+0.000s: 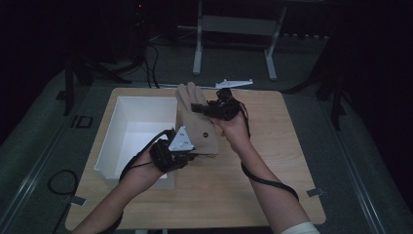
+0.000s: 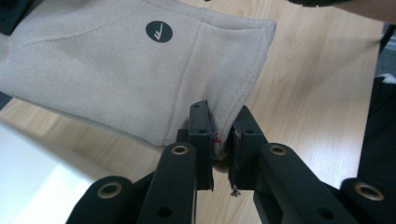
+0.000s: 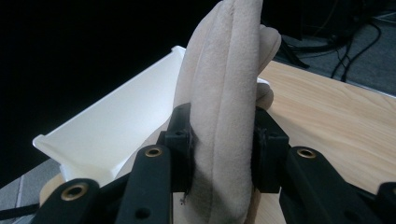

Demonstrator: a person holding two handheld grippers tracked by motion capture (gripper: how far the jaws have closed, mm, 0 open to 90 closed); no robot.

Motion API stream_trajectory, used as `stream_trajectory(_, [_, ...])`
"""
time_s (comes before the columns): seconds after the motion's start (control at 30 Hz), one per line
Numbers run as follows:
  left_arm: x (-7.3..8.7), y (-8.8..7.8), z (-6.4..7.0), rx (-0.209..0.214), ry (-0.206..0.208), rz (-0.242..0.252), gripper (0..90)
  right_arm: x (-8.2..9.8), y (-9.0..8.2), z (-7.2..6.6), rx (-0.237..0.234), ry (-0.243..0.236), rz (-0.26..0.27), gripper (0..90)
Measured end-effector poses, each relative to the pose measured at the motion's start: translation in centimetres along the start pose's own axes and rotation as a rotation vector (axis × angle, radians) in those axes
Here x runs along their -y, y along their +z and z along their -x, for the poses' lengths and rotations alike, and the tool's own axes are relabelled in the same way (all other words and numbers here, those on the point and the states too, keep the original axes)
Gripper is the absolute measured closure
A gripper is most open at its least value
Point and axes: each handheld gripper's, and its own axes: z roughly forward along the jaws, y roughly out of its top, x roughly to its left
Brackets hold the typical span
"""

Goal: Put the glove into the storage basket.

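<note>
A beige glove (image 1: 197,122) with a small dark round logo (image 2: 159,31) is stretched above the wooden table between both grippers. My left gripper (image 1: 195,155) is shut on the glove's cuff edge (image 2: 223,140) at the near end. My right gripper (image 1: 204,108) is shut across the glove's finger part (image 3: 224,140) at the far end. The glove's fingers (image 1: 187,92) stick out beyond the right gripper, toward the back of the table.
An open white bin (image 1: 117,141) stands on the left half of the wooden table (image 1: 272,165), just left of the glove. A white bracket-like piece (image 1: 234,83) lies at the table's far edge. A metal frame stands on the floor behind.
</note>
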Motion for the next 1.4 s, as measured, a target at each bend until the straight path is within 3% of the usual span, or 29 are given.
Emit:
stream_trajectory(0.17, [1.9,-2.3,-1.0,-0.039,-0.021,0.0,82.3,-1.3,2.3,-1.8,-0.031,-0.014,0.003,65.2])
stream_trajectory(0.27, [2.3,-2.7,-1.2,-0.046,-0.028,0.0,82.3,-1.4,2.6,-2.0,-0.033,-0.014,0.001,65.2])
stream_trajectory(0.33, [3.5,-3.6,-1.7,-0.062,-0.041,-0.01,82.3,-1.8,4.3,-3.1,-0.047,-0.021,-0.009,65.2])
stream_trajectory(0.5, [5.0,-4.6,-2.3,-0.089,-0.053,-0.022,82.3,-2.4,6.5,-4.4,-0.06,-0.042,-0.024,65.2])
stream_trajectory(0.9, [8.8,-6.2,-4.0,-0.132,-0.126,-0.032,82.3,-3.3,11.3,-6.9,-0.096,-0.059,-0.046,65.2])
stream_trajectory(1.07, [10.3,-5.9,-4.4,-0.142,-0.149,-0.046,82.2,-2.9,12.8,-7.1,-0.091,-0.054,-0.065,65.1])
stream_trajectory(1.33, [12.0,-3.9,-4.4,-0.123,-0.18,-0.076,82.2,-1.1,14.9,-6.4,-0.068,-0.042,-0.125,65.0])
stream_trajectory(1.4, [12.6,-3.1,-4.2,-0.111,-0.194,-0.075,82.2,-0.3,15.5,-6.0,-0.062,-0.037,-0.167,64.8])
